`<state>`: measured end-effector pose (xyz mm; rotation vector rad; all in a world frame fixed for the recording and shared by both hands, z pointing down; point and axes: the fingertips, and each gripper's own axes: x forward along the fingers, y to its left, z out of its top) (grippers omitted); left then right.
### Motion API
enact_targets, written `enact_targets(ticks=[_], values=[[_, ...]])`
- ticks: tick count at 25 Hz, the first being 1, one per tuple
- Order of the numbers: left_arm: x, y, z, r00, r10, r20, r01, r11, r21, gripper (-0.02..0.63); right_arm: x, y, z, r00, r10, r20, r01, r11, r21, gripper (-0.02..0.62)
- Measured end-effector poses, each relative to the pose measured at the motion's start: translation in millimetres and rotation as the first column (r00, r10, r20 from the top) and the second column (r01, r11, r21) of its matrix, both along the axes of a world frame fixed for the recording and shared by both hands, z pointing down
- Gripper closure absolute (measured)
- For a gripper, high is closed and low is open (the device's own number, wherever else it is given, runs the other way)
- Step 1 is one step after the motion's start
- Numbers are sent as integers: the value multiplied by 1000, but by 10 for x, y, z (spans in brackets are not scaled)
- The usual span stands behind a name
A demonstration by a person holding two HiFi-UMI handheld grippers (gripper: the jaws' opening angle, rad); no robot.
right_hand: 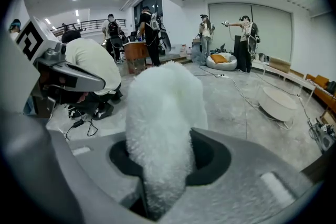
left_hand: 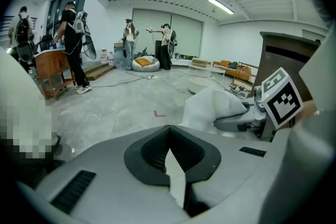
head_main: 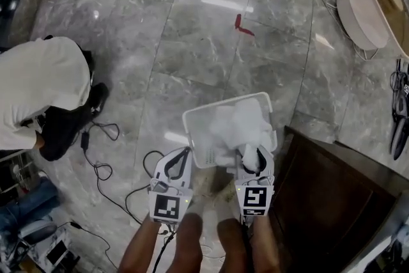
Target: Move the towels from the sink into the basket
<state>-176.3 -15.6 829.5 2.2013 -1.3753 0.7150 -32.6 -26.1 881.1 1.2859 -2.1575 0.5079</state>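
A white basket [head_main: 192, 121] stands on the marble floor just ahead of both grippers, with white fluffy towels [head_main: 233, 121] piled in it. My right gripper [head_main: 253, 155] hangs over the basket's near right corner, shut on a white fluffy towel [right_hand: 163, 113] that sticks out past its fingertips. My left gripper [head_main: 185, 151] hovers at the basket's near left corner, its fingertips together [left_hand: 167, 131]. A smooth white sliver shows between its fingers; I cannot tell what it is. In the left gripper view the held towel [left_hand: 207, 107] and the right gripper [left_hand: 239, 120] show on the right. No sink is in view.
A dark brown wooden cabinet [head_main: 332, 195] stands close on the right. A person in a white shirt [head_main: 38, 89] crouches at the left, with black cables [head_main: 102, 169] trailing over the floor. Round pale pieces [head_main: 364, 9] lie far right. Several people [right_hand: 241, 44] stand far off.
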Motion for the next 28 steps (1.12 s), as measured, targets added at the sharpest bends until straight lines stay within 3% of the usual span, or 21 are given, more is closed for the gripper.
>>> enact_targets(ticks=[13, 19, 23, 28], values=[[-138, 203, 1258, 1000, -12, 20, 14, 996, -93, 597, -113, 138, 1512, 1000, -2, -2, 2, 992, -123, 423], [-132, 282, 1358, 1000, -19, 14, 20, 994, -110, 597, -121, 114, 1592, 999, 11, 40, -6, 992, -129, 382], [-141, 251, 1277, 999, -28, 14, 30, 994, -106, 598, -91, 98, 1524, 997, 41, 59, -33, 991, -130, 253], [-93, 192, 1189, 1000, -22, 17, 24, 996, -89, 597, -88, 99, 1479, 999, 23, 47, -16, 990, -143, 238]])
